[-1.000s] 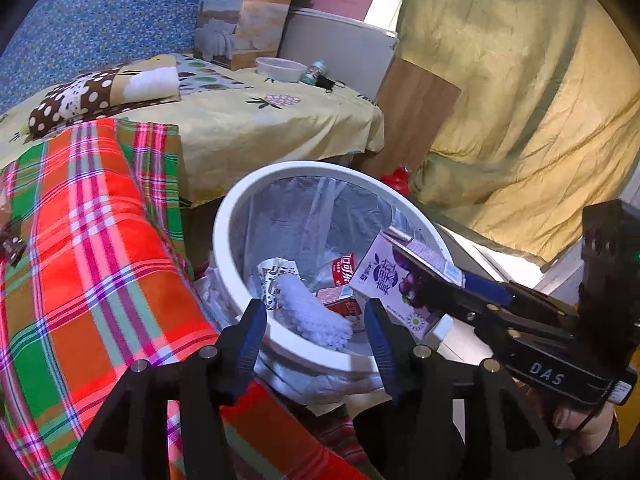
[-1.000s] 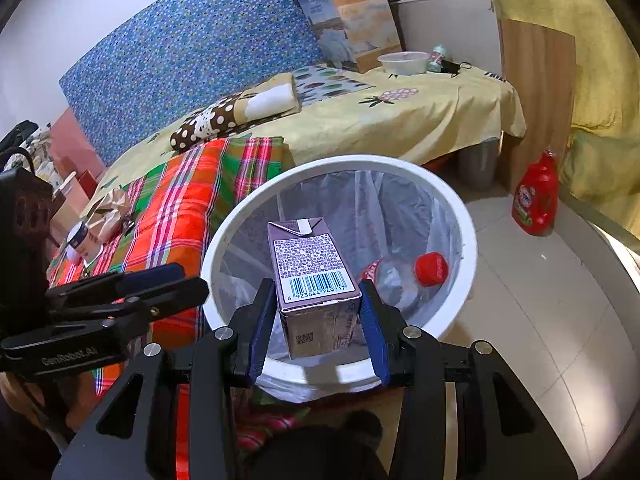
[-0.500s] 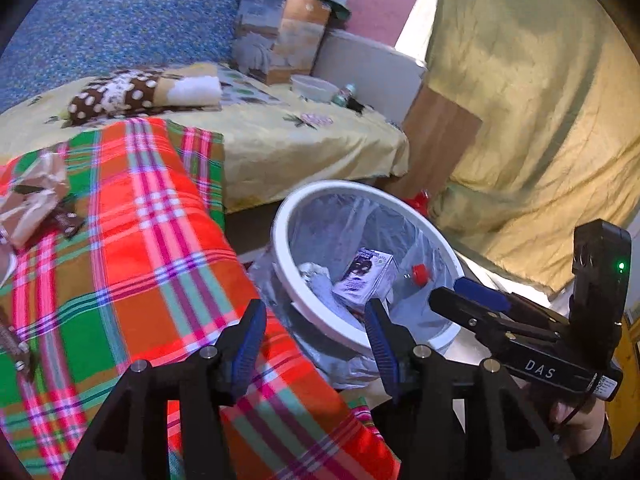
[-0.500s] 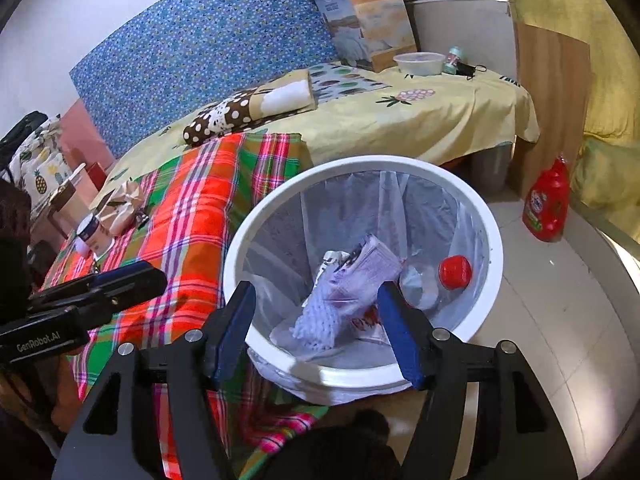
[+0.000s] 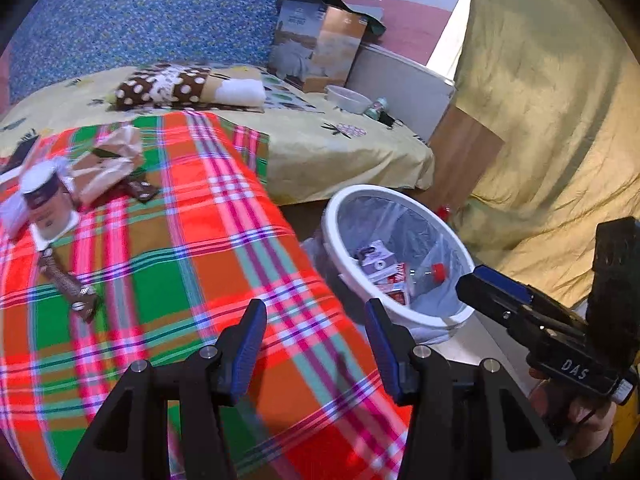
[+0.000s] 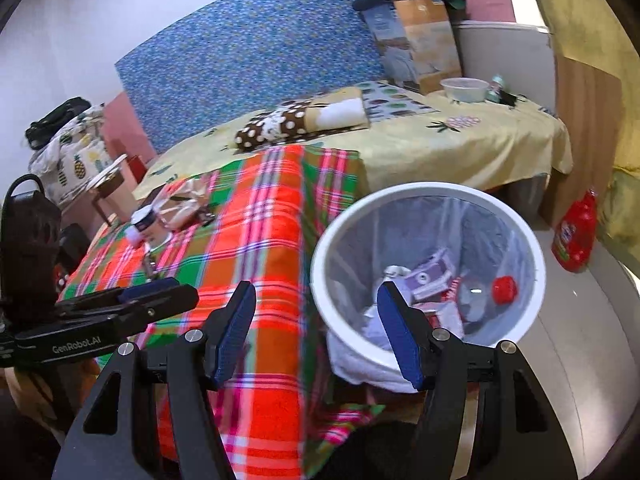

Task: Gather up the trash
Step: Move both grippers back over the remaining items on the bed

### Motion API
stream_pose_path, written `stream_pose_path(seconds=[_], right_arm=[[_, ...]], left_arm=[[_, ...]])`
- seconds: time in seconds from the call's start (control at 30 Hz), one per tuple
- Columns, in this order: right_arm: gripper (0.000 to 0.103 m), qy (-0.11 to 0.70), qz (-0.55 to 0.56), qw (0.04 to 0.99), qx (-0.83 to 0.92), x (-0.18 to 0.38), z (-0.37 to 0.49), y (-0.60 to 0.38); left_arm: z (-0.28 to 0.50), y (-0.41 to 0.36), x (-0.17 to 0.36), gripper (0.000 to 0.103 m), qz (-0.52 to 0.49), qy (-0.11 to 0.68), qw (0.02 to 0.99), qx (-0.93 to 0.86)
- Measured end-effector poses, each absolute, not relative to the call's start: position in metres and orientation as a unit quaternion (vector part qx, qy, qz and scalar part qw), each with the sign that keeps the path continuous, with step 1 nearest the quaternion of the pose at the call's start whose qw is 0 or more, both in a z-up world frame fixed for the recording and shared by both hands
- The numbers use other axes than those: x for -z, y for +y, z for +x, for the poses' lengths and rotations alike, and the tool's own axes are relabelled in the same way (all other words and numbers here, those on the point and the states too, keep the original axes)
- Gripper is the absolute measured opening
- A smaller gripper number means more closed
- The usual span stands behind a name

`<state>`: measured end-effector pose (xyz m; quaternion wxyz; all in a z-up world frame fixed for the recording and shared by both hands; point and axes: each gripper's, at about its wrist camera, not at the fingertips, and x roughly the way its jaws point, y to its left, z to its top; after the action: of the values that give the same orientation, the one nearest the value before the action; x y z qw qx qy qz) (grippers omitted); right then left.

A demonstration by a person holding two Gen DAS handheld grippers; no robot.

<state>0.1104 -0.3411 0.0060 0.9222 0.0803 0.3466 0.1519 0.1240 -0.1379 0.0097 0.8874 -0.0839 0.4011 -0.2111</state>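
Note:
A white bin [image 5: 400, 194] [image 6: 332, 240] with a clear liner stands on the floor beside the bed. Inside it lie a purple carton [image 5: 376, 260] [image 6: 428, 280], a red-capped bottle [image 5: 438, 270] [image 6: 504, 288] and other scraps. On the plaid blanket [image 5: 192, 264] [image 6: 264, 232] remain a paper cup [image 5: 46, 204] [image 6: 146, 224], crumpled brown paper [image 5: 108, 164] [image 6: 184, 200] and a dark wrapper [image 5: 72, 288]. My left gripper [image 5: 314, 312] [image 6: 160, 296] hovers open and empty over the blanket. My right gripper [image 6: 316, 292] [image 5: 496, 292] is open and empty at the bin's near rim.
A red detergent bottle [image 6: 576, 236] stands on the floor by a wooden board [image 6: 584, 128]. On the yellow sheet lie a spotted pillow [image 5: 184, 88], a cardboard box [image 5: 320, 48] and a white bowl [image 5: 348, 98]. A yellow curtain [image 5: 552, 112] hangs right of the bin.
The right gripper opened and let go of the purple carton, which fell into the bin. Both grippers have pulled back and swung left, away from the bin and toward the blanket.

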Motion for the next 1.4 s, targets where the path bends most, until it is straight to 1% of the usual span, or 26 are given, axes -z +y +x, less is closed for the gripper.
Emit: stream_pose_path(seconds=[0.2, 0.4, 0.53, 0.7, 0.73, 0.77, 0.83, 1.03, 1.13, 1.4], right_arm=[[0.065, 0.342, 0.078, 0.921, -0.171, -0.009, 0.107, -0.325], [0.064, 0.344, 0.053, 0.919, -0.184, -0.013, 0.101, -0.305], [0.064, 0.342, 0.044, 0.916, -0.205, -0.015, 0.098, -0.294], [0.064, 0.340, 0.041, 0.911, -0.230, -0.017, 0.092, -0.281], [0.062, 0.339, 0.039, 0.911, -0.231, -0.018, 0.092, -0.279], [0.058, 0.340, 0.037, 0.911, -0.233, -0.018, 0.091, -0.276], [0.055, 0.340, 0.034, 0.909, -0.238, -0.019, 0.090, -0.271], [0.054, 0.333, 0.024, 0.909, -0.248, -0.025, 0.086, -0.256], [0.051, 0.331, 0.021, 0.909, -0.252, -0.027, 0.090, -0.249], [0.049, 0.334, 0.016, 0.906, -0.260, -0.025, 0.100, -0.237]], left_arm=[[0.108, -0.117, -0.010, 0.051, -0.095, 0.398, 0.891, 0.196], [0.095, -0.094, -0.010, 0.051, -0.095, 0.391, 0.900, 0.169], [0.088, -0.082, -0.013, 0.048, -0.091, 0.381, 0.909, 0.144], [0.079, -0.064, -0.014, 0.047, -0.091, 0.377, 0.914, 0.122], [0.078, -0.061, -0.014, 0.047, -0.090, 0.375, 0.915, 0.116], [0.075, -0.056, -0.015, 0.047, -0.091, 0.373, 0.917, 0.110], [0.072, -0.050, -0.016, 0.047, -0.093, 0.370, 0.919, 0.100], [0.067, -0.026, -0.019, 0.047, -0.103, 0.365, 0.923, 0.068], [0.067, -0.019, -0.021, 0.047, -0.107, 0.362, 0.924, 0.060], [0.084, -0.006, -0.016, 0.047, -0.125, 0.369, 0.920, 0.039]])
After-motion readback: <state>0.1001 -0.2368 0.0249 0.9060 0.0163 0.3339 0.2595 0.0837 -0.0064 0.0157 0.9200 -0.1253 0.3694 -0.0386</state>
